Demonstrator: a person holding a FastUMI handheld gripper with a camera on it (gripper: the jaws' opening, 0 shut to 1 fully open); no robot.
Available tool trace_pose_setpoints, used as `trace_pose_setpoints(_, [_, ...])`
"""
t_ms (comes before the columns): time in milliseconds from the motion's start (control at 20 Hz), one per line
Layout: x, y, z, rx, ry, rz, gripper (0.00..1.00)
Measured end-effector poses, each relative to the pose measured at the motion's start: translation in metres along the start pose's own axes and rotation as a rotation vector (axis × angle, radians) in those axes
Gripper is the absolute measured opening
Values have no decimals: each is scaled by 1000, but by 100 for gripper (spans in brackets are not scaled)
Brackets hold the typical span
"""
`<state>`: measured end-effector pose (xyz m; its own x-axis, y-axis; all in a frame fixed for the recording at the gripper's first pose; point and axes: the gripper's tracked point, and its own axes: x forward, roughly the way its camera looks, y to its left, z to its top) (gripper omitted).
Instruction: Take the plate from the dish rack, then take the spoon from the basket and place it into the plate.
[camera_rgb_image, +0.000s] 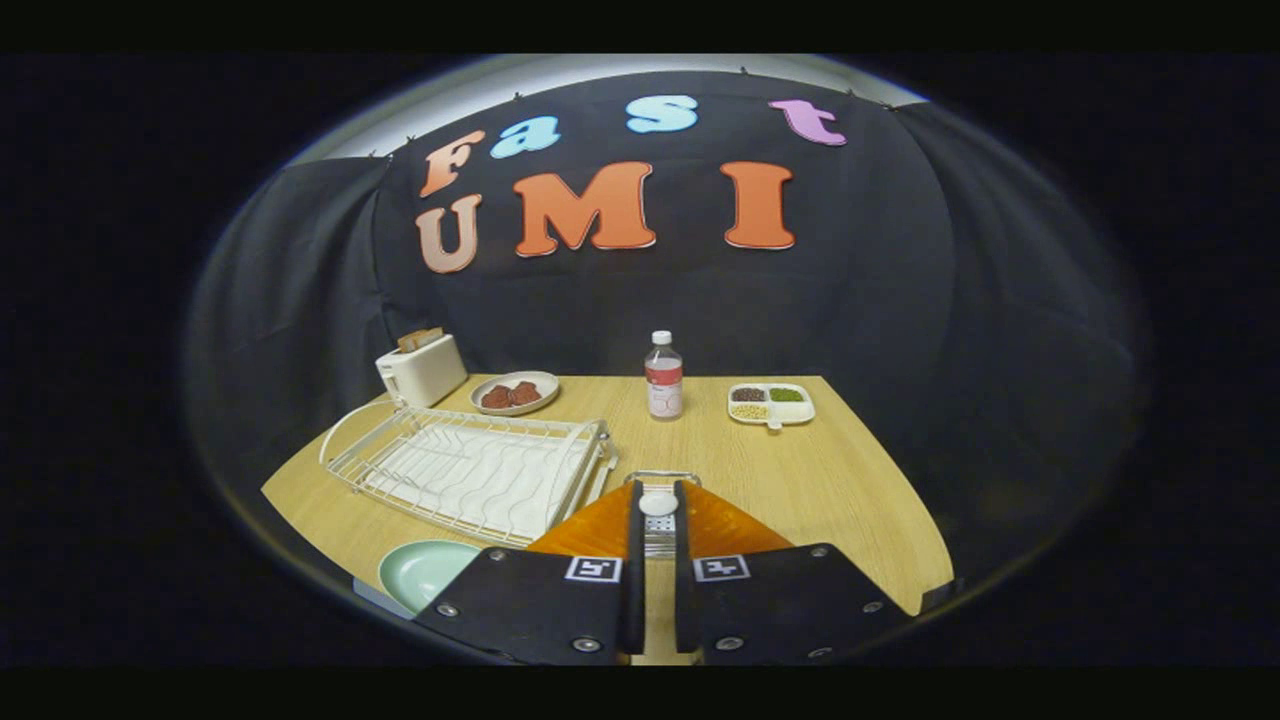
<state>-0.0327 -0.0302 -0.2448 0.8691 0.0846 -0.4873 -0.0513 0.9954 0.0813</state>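
Note:
A white spoon (658, 503) has its rounded end wedged between my fingertips, with both fingers pressing on it. My gripper (658, 492) is shut on it, right over the small wire basket (661, 477). The basket's metal rim shows just beyond the tips and its mesh shows in the gap below the spoon. The rest of the spoon is hidden by the fingers. A pale green plate (425, 572) lies flat on the table to the left of my fingers, in front of the white wire dish rack (470, 470), which holds no dishes.
Along the back of the wooden table (800, 480) stand a cream toaster (421, 368), a plate of brown food (514, 393), a clear bottle (664, 376) and a white divided tray of beans (770, 403). Black cloth walls close in the booth.

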Motion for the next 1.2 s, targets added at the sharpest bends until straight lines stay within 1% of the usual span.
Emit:
trace_pose_setpoints(200, [-23,11,8,11,5,39,12])
trace_pose_setpoints(350, [-37,22,5,10,14,65,12])
trace_pose_setpoints(600, [-52,46,-18,8,62,104,12])
trace_pose_setpoints(750, [-56,69,-26,12,86,152,12])
trace_pose_setpoints(850, [-56,86,-35,-7,110,189,12])
trace_pose_setpoints(1200, [-41,146,-64,-52,190,293,12])
